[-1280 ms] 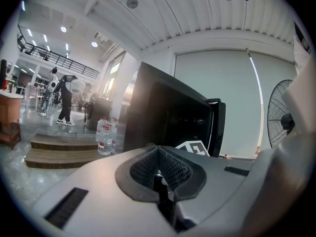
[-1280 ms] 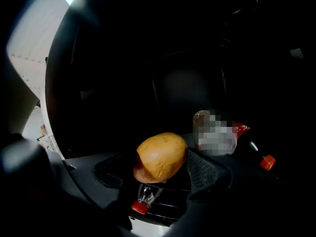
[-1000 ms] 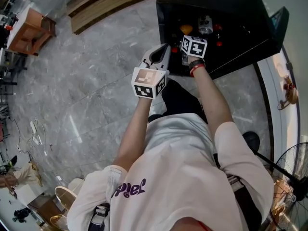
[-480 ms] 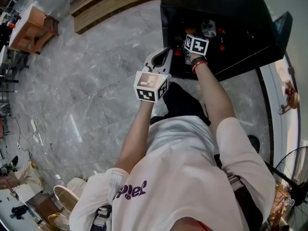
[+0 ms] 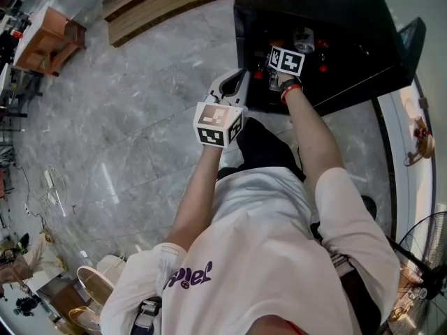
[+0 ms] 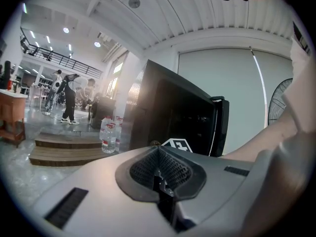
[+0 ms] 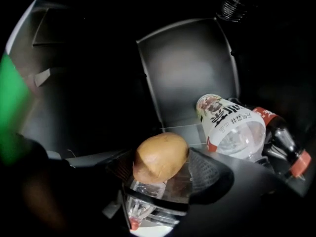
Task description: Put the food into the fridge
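A golden-brown bread roll (image 7: 160, 157) sits between the jaws of my right gripper (image 7: 163, 168). Both pads touch its sides while the jaws begin opening. This gripper (image 5: 274, 51) reaches into the open black fridge (image 5: 335, 19), and only its marker cube shows in the head view. Inside lie a clear bottle with a white label (image 7: 229, 127) and a dark bottle with a red cap (image 7: 289, 149). Another small clear bottle (image 7: 138, 206) lies under the jaws. My left gripper (image 5: 234, 84) hangs outside the fridge's front, shut and empty (image 6: 159, 174).
The fridge (image 6: 168, 112) stands on a grey marble floor. Wooden steps (image 5: 160, 5) and a wooden table (image 5: 42, 40) are at the far left. Water bottles (image 6: 108, 135) stand by the steps. A fan (image 5: 422, 246) is at the right. People stand far off.
My right gripper has moved slightly deeper into the fridge with the roll. The left gripper has stayed almost where it was.
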Available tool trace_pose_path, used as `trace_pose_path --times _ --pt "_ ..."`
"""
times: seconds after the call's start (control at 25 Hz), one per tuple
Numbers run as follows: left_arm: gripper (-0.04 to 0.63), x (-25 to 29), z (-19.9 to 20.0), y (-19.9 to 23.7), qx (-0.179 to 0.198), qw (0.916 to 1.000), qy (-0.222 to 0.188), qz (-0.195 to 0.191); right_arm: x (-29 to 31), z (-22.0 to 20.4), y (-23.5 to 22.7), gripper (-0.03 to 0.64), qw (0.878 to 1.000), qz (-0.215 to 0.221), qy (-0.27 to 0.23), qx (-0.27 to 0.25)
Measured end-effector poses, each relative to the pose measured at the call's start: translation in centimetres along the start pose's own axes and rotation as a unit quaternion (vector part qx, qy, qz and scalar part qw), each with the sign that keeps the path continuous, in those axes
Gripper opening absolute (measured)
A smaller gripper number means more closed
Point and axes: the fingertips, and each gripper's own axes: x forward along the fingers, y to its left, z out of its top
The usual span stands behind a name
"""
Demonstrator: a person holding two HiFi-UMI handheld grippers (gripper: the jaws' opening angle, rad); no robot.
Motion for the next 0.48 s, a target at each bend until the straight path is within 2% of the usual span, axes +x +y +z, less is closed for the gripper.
trace_pose_path --times 0.24,0.48 --pt "0.017 -0.23 -0.04 0.02 0.000 1.0000 0.003 0.002 -0.06 -0.66 0.07 0.368 1.000 0.004 0.011 0.002" --pt "0.017 -0.54 -0.08 -0.01 -0.001 1.0000 0.007 0.004 -0.67 -0.69 -0.42 0.420 1.000 -0.008 0.004 -0.003"
